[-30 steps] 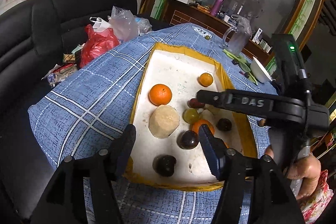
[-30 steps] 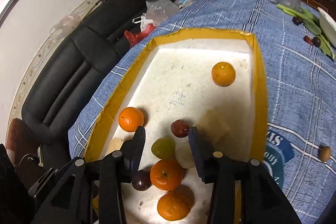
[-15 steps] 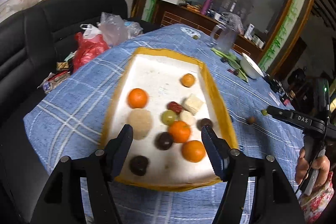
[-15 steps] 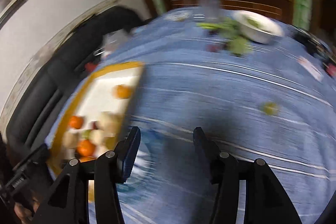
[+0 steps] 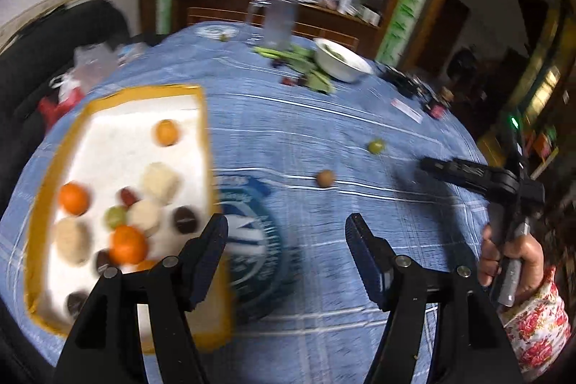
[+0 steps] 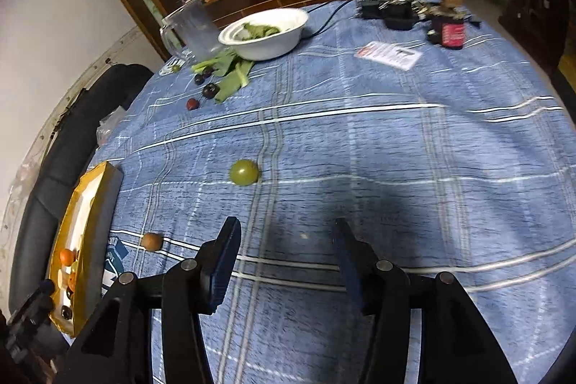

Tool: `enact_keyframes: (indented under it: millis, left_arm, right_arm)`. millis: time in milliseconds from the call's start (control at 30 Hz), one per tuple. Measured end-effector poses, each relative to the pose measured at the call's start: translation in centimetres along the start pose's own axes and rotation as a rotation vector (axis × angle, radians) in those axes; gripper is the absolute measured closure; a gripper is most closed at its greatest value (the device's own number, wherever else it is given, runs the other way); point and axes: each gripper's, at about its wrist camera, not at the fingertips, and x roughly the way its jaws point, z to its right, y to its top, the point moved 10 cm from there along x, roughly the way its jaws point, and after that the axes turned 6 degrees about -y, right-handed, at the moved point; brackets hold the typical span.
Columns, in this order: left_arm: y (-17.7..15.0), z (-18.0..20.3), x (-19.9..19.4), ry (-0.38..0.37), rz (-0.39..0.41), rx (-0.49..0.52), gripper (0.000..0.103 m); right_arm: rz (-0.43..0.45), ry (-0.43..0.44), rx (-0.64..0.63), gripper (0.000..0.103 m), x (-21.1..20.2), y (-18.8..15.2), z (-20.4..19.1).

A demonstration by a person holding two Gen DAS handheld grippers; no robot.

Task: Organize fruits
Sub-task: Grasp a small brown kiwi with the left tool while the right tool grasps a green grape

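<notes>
A yellow-rimmed white tray (image 5: 203, 117) on the blue checked tablecloth holds several fruits: oranges (image 5: 73, 198), pale round fruits, dark plums and a green one. Its edge shows at the far left of the right wrist view (image 6: 84, 204). A loose green fruit (image 5: 376, 146) (image 6: 244, 172) and a brown fruit (image 5: 325, 178) (image 6: 152, 241) lie on the cloth. My left gripper (image 5: 286, 240) is open and empty over the cloth just right of the tray. My right gripper (image 6: 286, 240) is open and empty, a little short of the green fruit; it also shows in the left wrist view (image 5: 432, 166).
At the far side stand a white bowl (image 6: 266, 36) with greens, a glass jug (image 6: 192, 27), green leaves and small dark and red fruits (image 6: 205, 89). A card (image 6: 388, 54) and black devices (image 6: 396, 11) lie far right. A black sofa (image 6: 72, 132) is left of the table.
Both grippers have swung right, away from the tray. The right gripper has left the tray and now faces the loose green fruit on the cloth. Both stay open.
</notes>
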Motion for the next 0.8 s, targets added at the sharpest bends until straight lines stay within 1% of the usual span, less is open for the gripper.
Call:
enact_keyframes:
  millis: [133, 200, 233, 300, 367, 467, 500, 567, 667, 700, 733, 767, 800]
  left_arm:
    - [1.0, 2.5, 2.8, -0.003, -0.005, 0.073, 0.036]
    - [1.7, 3.1, 4.4, 0.006, -0.002, 0.09, 0.037]
    - [2.1, 3.1, 5.4, 0.005, -0.009, 0.089, 0.039]
    - [2.5, 3.3, 6.7, -0.003, -0.016, 0.09, 0.047]
    - [2.8, 3.0, 8.6, 0.005, -0.034, 0.092, 0.051]
    - [3.0, 2.7, 10.8, 0.012, -0.053, 0.094, 0.052]
    - [2.9, 2.5, 11.6, 0.006, -0.067, 0.087, 0.054]
    - [2.8, 2.3, 12.5, -0.011, -0.081, 0.074, 0.056]
    - [2.6, 2.3, 13.4, -0.043, -0.083, 0.068, 0.056]
    - [2.4, 2.4, 13.6, -0.051, -0.085, 0.068, 0.059]
    - [2.1, 2.6, 14.0, -0.064, -0.094, 0.073, 0.063]
    - [1.9, 2.7, 14.2, -0.061, -0.097, 0.08, 0.069]
    - [2.0, 2.7, 14.2, -0.047, -0.087, 0.093, 0.074]
  right_arm:
    - [-0.005, 0.026, -0.027, 0.047, 2.2, 0.7, -2.5]
    - [0.003, 0.009, -0.062, 0.047, 3.2, 1.1, -3.5]
    - [0.009, -0.008, -0.08, 0.047, 3.7, 1.3, -3.8]
    - [0.019, -0.042, -0.119, 0.047, 4.7, 1.7, -4.3]
    - [0.02, -0.064, -0.159, 0.047, 5.7, 1.8, -4.8]
    - [0.021, -0.085, -0.212, 0.048, 6.8, 1.8, -5.2]
    - [0.021, -0.087, -0.218, 0.048, 7.0, 1.8, -5.3]
    - [0.02, -0.09, -0.231, 0.048, 7.5, 1.9, -5.3]
    - [0.025, -0.09, -0.241, 0.048, 7.9, 2.2, -5.3]
    - [0.027, -0.087, -0.242, 0.049, 7.9, 2.2, -5.4]
    - [0.029, -0.087, -0.244, 0.053, 7.9, 2.3, -5.4]
    - [0.031, -0.089, -0.248, 0.056, 7.9, 2.3, -5.5]
    - [0.033, -0.09, -0.254, 0.063, 7.9, 2.3, -5.5]
